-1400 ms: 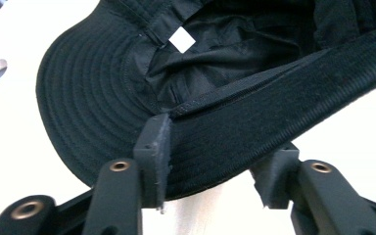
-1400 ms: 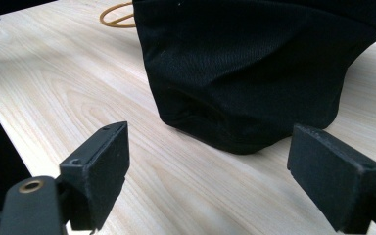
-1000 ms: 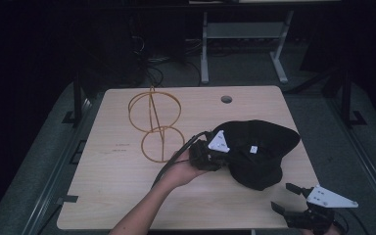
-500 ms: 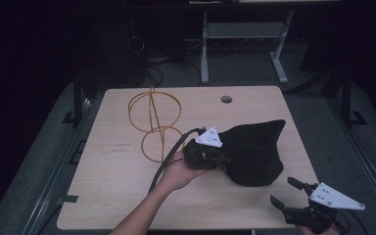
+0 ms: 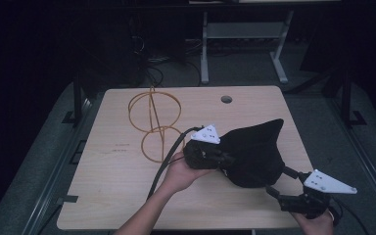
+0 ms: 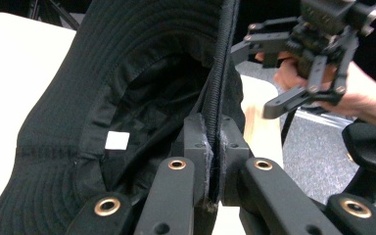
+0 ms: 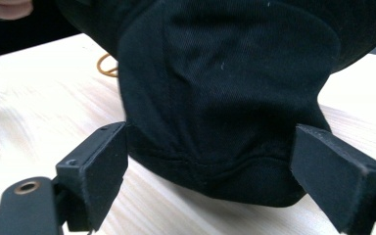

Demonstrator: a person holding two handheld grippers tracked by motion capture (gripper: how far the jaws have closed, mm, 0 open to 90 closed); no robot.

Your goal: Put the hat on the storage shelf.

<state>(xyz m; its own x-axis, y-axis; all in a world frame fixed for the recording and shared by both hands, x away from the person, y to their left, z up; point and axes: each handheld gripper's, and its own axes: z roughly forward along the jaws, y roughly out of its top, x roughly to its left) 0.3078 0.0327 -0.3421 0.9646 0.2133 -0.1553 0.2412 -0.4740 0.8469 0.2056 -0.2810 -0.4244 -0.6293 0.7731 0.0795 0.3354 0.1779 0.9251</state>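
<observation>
**Black hat, held by the brim at the right half of the table**

Item one: the black hat point(image 5: 254, 152). I am seeing it raised off the wooden table point(image 5: 117, 191) at its brim side and sagging toward the right front, its crown end low near the tabletop. In the left gripper view its inside is facing me, with stitched brim rings and a small white label point(image 6: 117, 140) sewn to the lining.

Item two: my left gripper point(image 5: 219, 157). Its jaws are clenching the corded brim edge between their pads point(image 6: 203, 147), the edge running upright through the pinch. The left hand point(image 5: 181, 171) is holding the gripper body from behind, with the cable point(image 5: 169, 159) trailing back toward the table's front edge.

Item three: my right gripper point(image 5: 276, 181). Its jaws are standing wide apart, gripping nothing. In the right gripper view the hat's crown point(image 7: 225, 98) is hanging between and just beyond the two pads point(image 7: 100, 171), and I cannot tell whether either pad is touching the cloth. The right hand point(image 5: 313, 223) is sitting at the table's front right corner.

Item four: a yellow wire frame point(image 5: 154, 122), made of hoops, is standing on the left part of the table, apart from the hat. A round cable hole point(image 5: 226, 99) is showing near the far edge.
</observation>
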